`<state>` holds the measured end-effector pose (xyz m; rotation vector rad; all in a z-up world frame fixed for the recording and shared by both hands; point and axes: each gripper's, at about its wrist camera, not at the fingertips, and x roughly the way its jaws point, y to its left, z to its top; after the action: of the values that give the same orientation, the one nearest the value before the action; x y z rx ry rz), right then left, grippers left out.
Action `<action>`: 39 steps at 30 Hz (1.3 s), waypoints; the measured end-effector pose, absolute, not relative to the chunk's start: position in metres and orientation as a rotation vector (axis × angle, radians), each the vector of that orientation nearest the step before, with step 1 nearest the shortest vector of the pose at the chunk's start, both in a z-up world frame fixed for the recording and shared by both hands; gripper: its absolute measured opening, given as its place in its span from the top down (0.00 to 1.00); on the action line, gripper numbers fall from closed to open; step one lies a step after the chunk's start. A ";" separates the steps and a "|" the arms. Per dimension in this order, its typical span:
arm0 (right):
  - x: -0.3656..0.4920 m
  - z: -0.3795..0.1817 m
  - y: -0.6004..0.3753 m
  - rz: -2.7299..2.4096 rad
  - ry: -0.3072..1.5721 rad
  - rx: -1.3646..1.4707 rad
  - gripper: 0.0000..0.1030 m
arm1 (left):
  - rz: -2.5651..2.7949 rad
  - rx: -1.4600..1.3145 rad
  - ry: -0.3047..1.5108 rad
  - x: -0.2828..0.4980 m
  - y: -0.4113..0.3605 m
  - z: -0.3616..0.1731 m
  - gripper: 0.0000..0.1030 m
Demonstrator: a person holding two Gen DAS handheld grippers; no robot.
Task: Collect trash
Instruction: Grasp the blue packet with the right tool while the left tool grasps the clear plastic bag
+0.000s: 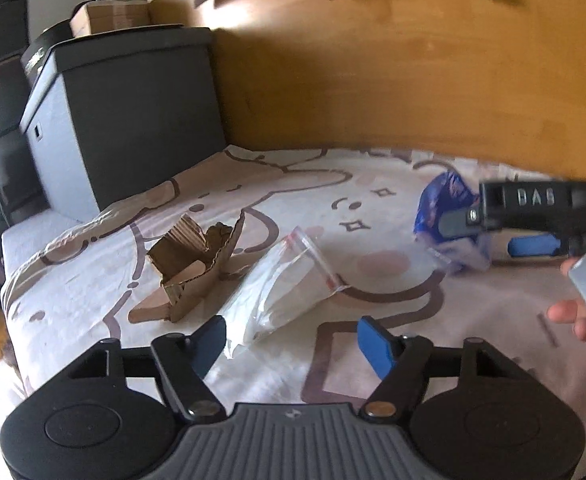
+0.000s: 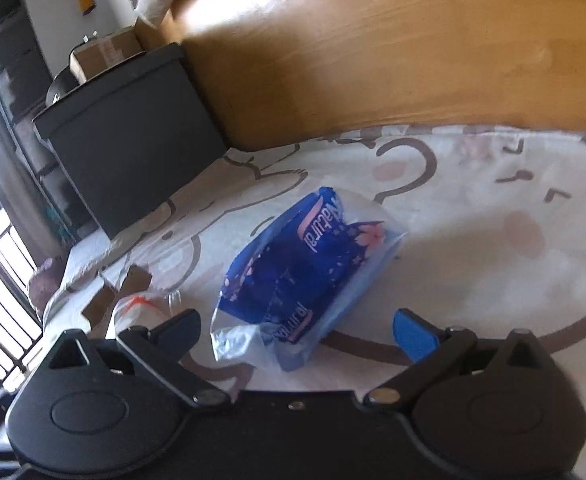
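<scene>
A clear zip bag (image 1: 281,284) lies on the patterned bed sheet (image 1: 373,200), just ahead of my open left gripper (image 1: 293,344). Torn brown cardboard (image 1: 197,264) lies to its left. A blue plastic wrapper (image 2: 305,268) lies right in front of my open right gripper (image 2: 297,332); it also shows in the left wrist view (image 1: 441,208) at the right. In that view my right gripper (image 1: 493,232) hovers at the wrapper, open. The zip bag (image 2: 141,308) and cardboard (image 2: 121,292) appear at the left of the right wrist view.
A dark bin (image 1: 133,112) stands on the floor at the bed's far left corner; it also shows in the right wrist view (image 2: 133,140). A cardboard box (image 1: 109,18) sits behind it. Wooden floor (image 1: 413,80) lies beyond the bed.
</scene>
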<state>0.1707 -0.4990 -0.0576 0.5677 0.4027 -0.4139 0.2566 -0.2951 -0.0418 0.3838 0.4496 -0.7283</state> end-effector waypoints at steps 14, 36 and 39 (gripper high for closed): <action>0.172 -0.075 -0.518 -0.381 0.404 0.687 0.90 | -0.677 0.496 0.446 0.279 -0.319 -0.060 0.63; 0.080 -0.051 -0.494 -0.256 0.446 0.643 0.99 | -0.913 0.369 0.616 0.167 -0.273 -0.026 0.70; 0.068 -0.046 -0.493 -0.252 0.467 0.627 0.99 | -0.940 0.371 0.612 0.164 -0.274 -0.024 0.49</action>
<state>0.0680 -0.4934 -0.0460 0.6266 0.4674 -0.2519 0.1639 -0.2744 -0.0242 0.3713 0.6125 -0.9400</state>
